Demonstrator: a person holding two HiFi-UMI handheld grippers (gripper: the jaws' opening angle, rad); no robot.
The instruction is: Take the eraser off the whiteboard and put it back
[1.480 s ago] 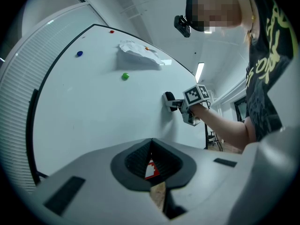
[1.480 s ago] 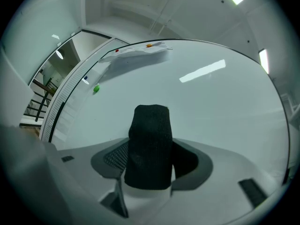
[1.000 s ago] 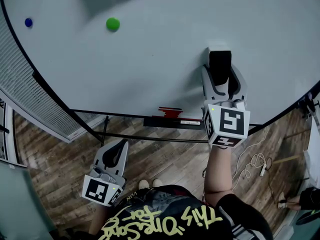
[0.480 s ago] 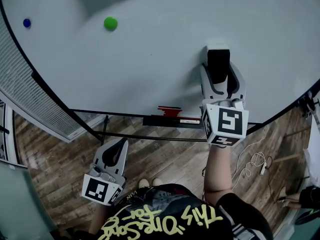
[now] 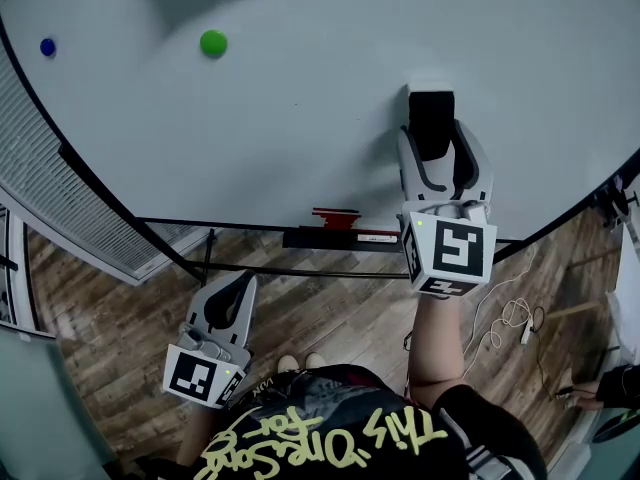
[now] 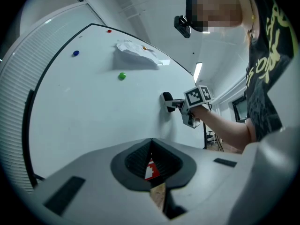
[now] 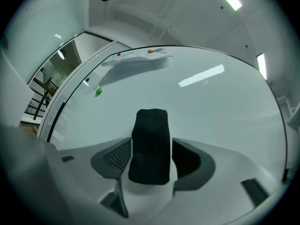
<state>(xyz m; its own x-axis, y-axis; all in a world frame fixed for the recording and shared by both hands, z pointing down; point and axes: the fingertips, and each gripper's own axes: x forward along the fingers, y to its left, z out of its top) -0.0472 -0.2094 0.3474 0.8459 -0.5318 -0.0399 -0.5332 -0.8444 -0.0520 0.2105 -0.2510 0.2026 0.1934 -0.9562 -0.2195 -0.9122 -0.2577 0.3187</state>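
**Right gripper** (image 5: 436,140) — jaws are drawn in on the eraser (image 5: 432,118), and the pads appear to touch both its long sides.

**Eraser** — sits against the whiteboard (image 5: 300,128), dead ahead of that gripper. Its long axis runs in line with the jaws, up the board.

**Left gripper** (image 5: 238,290) — jaws together, empty, held low and well apart from the board.

**Judgement:** the right gripper is placed to pull the eraser straight off.

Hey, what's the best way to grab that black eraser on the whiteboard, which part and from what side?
Grip the eraser across its narrow width, with the fingers on its two long side faces, coming straight at the whiteboard. It is an elongated block standing proud of the flat board, so those sides likely give the best parallel surfaces. The right gripper holds it that way.
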